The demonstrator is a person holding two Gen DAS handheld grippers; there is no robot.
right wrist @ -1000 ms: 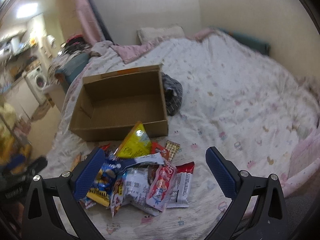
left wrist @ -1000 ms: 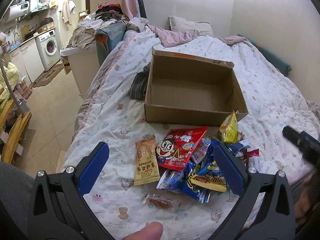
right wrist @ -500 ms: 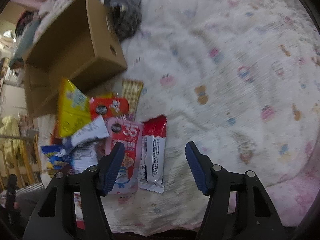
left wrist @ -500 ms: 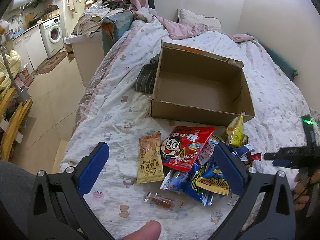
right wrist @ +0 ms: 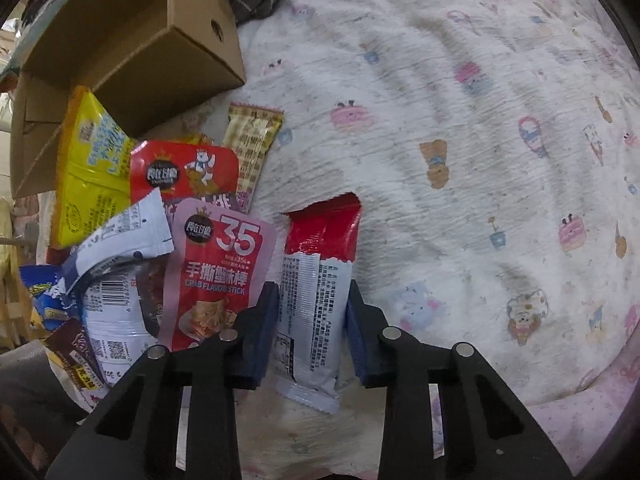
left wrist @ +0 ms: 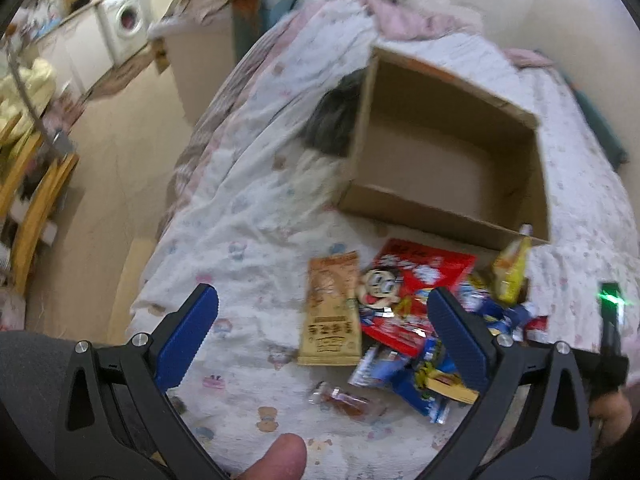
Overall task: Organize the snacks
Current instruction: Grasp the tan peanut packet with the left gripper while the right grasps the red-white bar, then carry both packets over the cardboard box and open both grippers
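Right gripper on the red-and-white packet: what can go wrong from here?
1. The right gripper, whose jaws have just been closing, straddles the red-and-white packet at its lower part only; the long top could droop or slip out.
2. The pink crab stick pouch lies against the left pad and may get pinched or dragged along.
3. The cardboard box sits behind the pile.

Your left wrist view: angled down from bed's foot, box (left wrist: 448, 152) upper centre, snack pile (left wrist: 404, 312) lower right. Your right wrist view: straight down, close over same pile (right wrist: 160, 248); box (right wrist: 132, 40) upper left.
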